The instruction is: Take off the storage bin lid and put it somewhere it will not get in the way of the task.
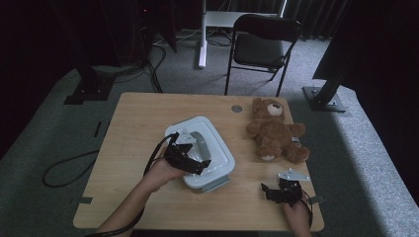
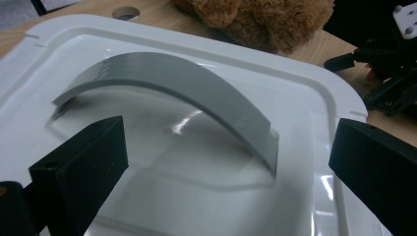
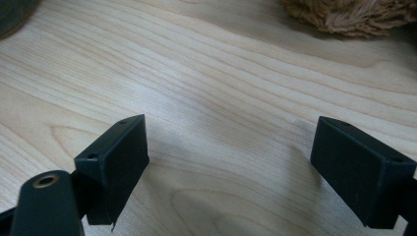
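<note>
A white plastic box with a lid (image 1: 217, 148) stands at the middle of the wooden table (image 1: 133, 133). An arched grey handle (image 1: 197, 140) runs across the lid. My left gripper (image 1: 201, 160) hovers over the lid's near side, open. In the left gripper view its jaws (image 2: 226, 147) stand wide apart in front of the grey handle (image 2: 196, 93), not touching it, above the white lid (image 2: 314, 98). A brown teddy bear (image 1: 274, 131) lies on the table to the right of the box. My right gripper (image 1: 267, 191) is low over the front right of the table, open, with bare wood (image 3: 221, 88) between its jaws (image 3: 231, 147).
A round cable hole (image 1: 236, 108) sits in the tabletop near the far edge, beside the bear's head. A black folding chair (image 1: 262, 44) stands behind the table. Cables lie on the grey carpet at the left. Bear fur (image 3: 354, 14) edges the right gripper view.
</note>
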`<state>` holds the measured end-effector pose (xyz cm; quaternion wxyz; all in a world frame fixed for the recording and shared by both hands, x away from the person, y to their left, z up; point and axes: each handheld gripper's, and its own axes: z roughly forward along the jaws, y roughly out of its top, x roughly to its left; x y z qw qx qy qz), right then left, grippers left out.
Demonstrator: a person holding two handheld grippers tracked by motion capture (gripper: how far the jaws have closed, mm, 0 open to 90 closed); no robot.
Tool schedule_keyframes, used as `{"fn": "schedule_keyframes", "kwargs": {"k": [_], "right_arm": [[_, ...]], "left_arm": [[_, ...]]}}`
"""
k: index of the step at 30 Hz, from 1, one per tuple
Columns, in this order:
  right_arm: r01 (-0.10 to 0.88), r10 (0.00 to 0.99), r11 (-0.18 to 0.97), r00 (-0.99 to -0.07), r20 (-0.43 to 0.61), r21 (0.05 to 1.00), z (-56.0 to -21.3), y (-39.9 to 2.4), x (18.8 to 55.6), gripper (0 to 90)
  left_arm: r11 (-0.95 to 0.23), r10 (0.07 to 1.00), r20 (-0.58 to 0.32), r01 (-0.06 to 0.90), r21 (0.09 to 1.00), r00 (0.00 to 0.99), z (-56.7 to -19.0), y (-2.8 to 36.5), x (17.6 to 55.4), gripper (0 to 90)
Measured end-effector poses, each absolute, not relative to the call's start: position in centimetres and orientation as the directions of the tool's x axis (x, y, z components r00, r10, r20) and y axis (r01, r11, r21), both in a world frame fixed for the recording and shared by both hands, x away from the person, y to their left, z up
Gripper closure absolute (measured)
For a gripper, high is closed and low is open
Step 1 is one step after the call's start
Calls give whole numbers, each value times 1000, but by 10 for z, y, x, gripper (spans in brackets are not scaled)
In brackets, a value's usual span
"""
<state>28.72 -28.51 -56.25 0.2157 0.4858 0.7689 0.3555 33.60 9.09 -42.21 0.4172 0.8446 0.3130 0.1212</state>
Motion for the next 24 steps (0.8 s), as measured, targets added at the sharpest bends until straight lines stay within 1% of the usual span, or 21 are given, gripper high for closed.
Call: {"fn": "schedule_keyframes", "kwargs": {"k": [6, 7, 8, 10, 11, 14, 15, 17, 19, 23, 24], "right_arm": [[597, 899, 279, -437, 13, 752, -563, -285, 287, 137], [597, 899, 280, -437, 12, 752, -563, -285, 287, 137], [597, 899, 281, -438, 12, 752, -563, -285, 287, 137], [597, 899, 280, -438, 13, 752, -563, -285, 287, 136], [597, 900, 279, -436, 12, 752, -563, -285, 287, 136], [595, 905, 280, -426, 0, 753, -563, -284, 287, 136], [596, 905, 280, -424, -1, 753, -563, -284, 287, 136], [596, 905, 279, -424, 1, 753, -563, -285, 287, 136], [598, 905, 278, -425, 4, 752, -563, -285, 287, 137], [598, 905, 276, -425, 5, 752, -563, -285, 287, 136], [598, 906, 276, -424, 5, 752, -563, -285, 287, 136]], "left_arm": [[-452, 644, -54, 436, 778, 763, -424, 79, 341, 19], [-449, 649, -53, 439, 778, 759, -424, 77, 342, 25], [-443, 653, -54, 439, 781, 755, -424, 76, 343, 51], [-430, 654, -72, 448, 784, 753, -423, 76, 346, 51], [-426, 651, -78, 448, 786, 755, -423, 76, 346, 67], [-429, 667, -69, 458, 779, 742, -425, 73, 348, 86], [-425, 669, -69, 457, 781, 740, -426, 73, 348, 155], [-433, 674, -62, 461, 774, 737, -426, 72, 349, 167], [-437, 687, -41, 457, 774, 726, -427, 72, 348, 259], [-414, 681, -76, 469, 780, 728, -428, 74, 349, 379], [-405, 678, -87, 470, 784, 730, -428, 74, 348, 427]]}}
